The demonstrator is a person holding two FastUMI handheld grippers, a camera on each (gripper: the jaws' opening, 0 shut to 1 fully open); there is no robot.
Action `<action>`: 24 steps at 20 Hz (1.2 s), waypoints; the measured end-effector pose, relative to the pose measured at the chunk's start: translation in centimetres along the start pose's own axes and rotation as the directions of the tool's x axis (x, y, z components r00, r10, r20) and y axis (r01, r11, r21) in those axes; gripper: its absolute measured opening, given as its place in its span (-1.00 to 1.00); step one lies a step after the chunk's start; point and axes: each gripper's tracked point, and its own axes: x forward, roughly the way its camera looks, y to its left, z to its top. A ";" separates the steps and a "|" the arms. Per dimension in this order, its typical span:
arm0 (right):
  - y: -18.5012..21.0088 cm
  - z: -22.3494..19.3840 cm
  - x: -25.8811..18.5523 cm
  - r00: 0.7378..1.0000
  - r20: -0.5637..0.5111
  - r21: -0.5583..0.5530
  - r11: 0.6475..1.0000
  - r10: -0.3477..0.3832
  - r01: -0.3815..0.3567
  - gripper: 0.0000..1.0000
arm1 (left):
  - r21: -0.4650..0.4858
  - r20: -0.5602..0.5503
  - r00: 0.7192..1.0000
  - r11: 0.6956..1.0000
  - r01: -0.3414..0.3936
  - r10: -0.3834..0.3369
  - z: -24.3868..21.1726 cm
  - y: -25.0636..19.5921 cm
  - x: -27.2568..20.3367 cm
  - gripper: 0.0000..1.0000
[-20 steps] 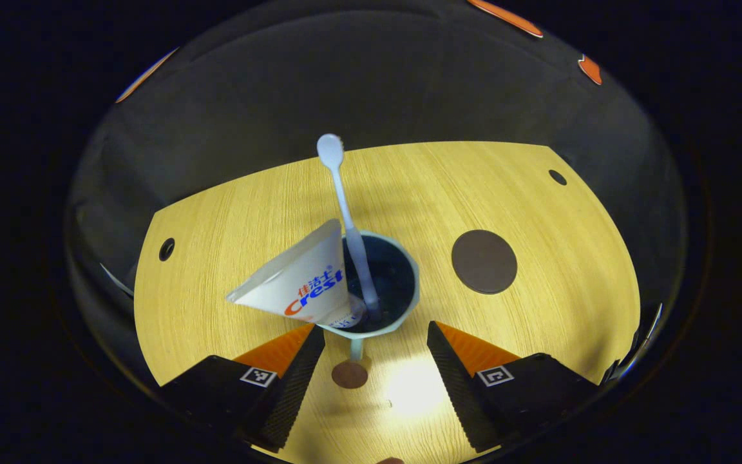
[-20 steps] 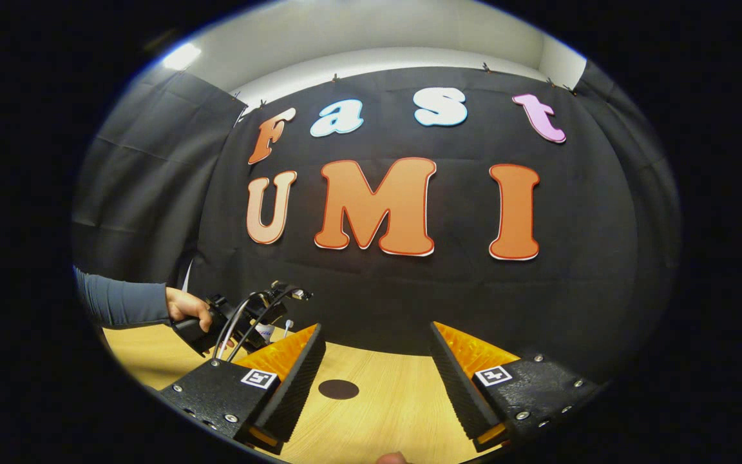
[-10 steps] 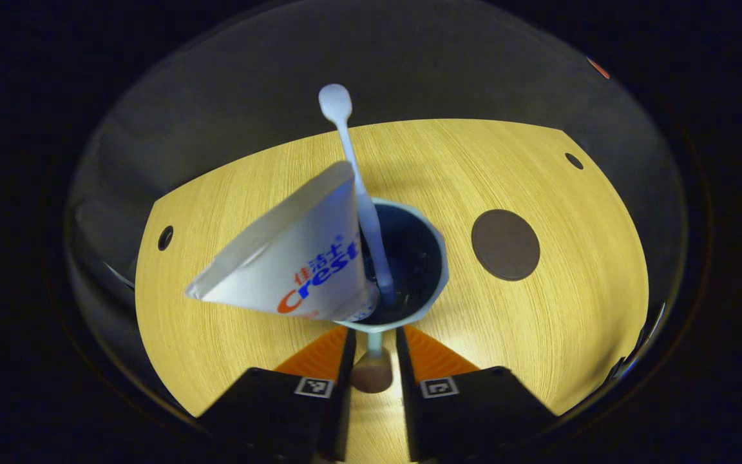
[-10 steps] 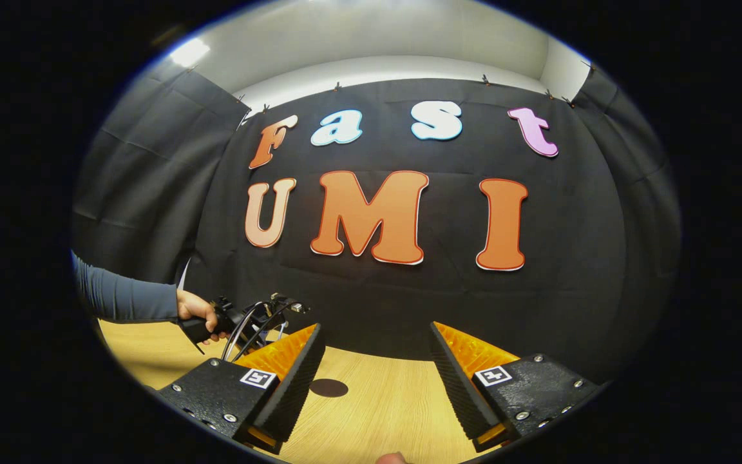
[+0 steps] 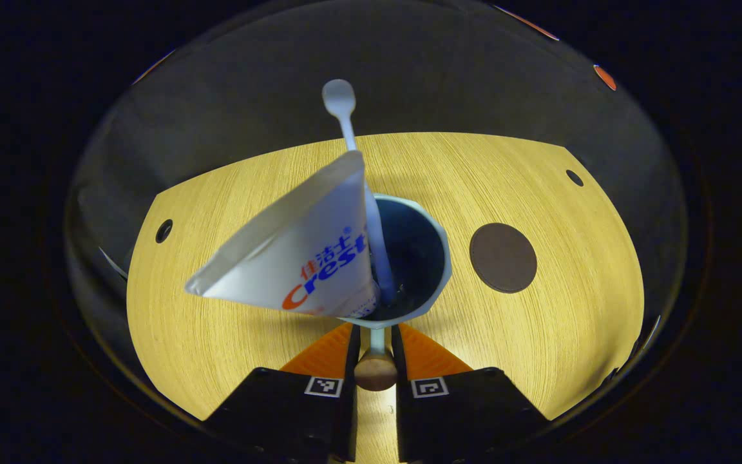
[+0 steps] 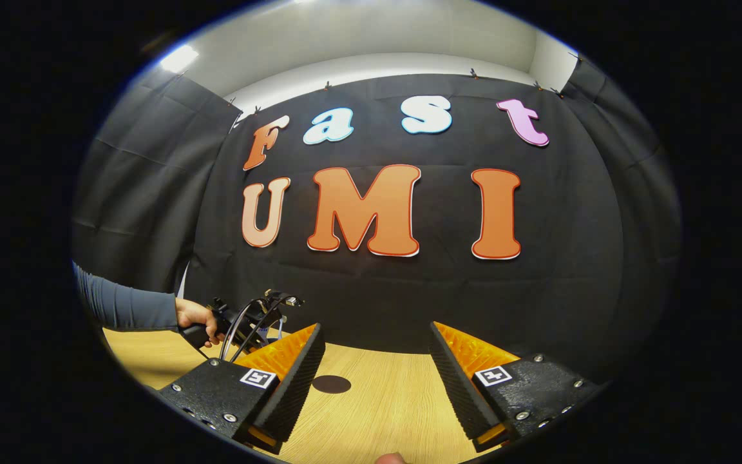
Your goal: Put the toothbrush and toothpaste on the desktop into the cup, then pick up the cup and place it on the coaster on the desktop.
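Straight ahead in the left gripper view, the pale blue cup [image 5: 409,258] sits upright with its dark mouth open toward the camera. The toothpaste [image 5: 297,258], a white tube, stands in the cup with its cap end down inside and its flat crimped end fanning up and out to the left, so its long axis leans left over the rim. The toothbrush [image 5: 353,161] stands beside it in the cup, handle end down in the dark interior and its pale rounded head at the top, its long axis running nearly straight up and away from the camera, tilted slightly left. The two touch or nearly touch where they cross at the rim. The left hand-held gripper [image 5: 375,361] is closed to a narrow gap, its two black fingers pressing from both sides on the cup's handle, whose brown rounded end shows between them. The coaster [image 5: 503,258], a dark round disc, lies flat on the wooden worktop [image 5: 216,335] to the right of the cup, apart from it.

Low in the right gripper view, the right hand-held gripper [image 6: 376,367] is spread wide and holds nothing, hanging above the worktop. The coaster [image 6: 331,385] shows between its fingers, farther off. At the left, a hand [image 6: 194,317] in a grey-blue sleeve [image 6: 126,306] grips the other hand-held gripper's handle.
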 end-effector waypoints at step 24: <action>-3.0 -4.1 -1.2 0.996 -0.075 0.061 0.997 -0.047 0.052 0.93 | 0.123 0.033 0.994 0.988 0.098 -0.103 1.0 -0.8 -0.2 -0.57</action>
